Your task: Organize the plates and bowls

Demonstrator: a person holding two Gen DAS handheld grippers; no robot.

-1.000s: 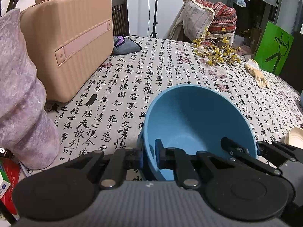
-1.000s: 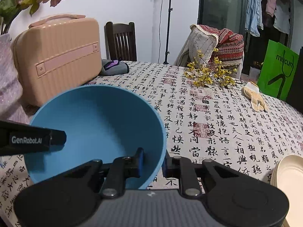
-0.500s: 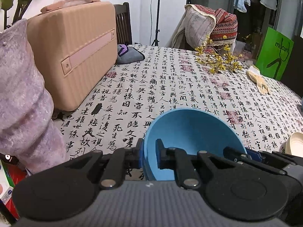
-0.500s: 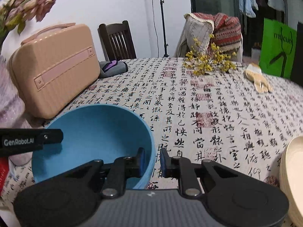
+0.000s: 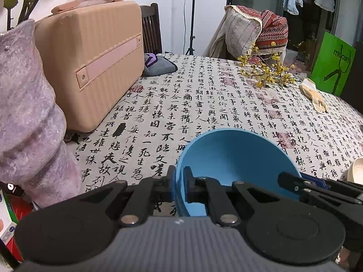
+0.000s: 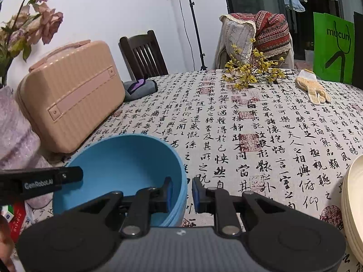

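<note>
Two grippers meet on one blue bowl (image 5: 236, 161), which sits low over the bench (image 5: 204, 104) with its calligraphy cloth. Our left gripper (image 5: 179, 184) has its jaws clamped tight on the bowl's left rim. Our right gripper (image 6: 182, 192) straddles the opposite rim, one pad inside, the other outside with a visible gap, so we read those jaws as slightly apart. A stack of cream plates (image 6: 354, 204) lies just to the right; a tan suitcase (image 6: 70, 95) stands behind the bowl.
</note>
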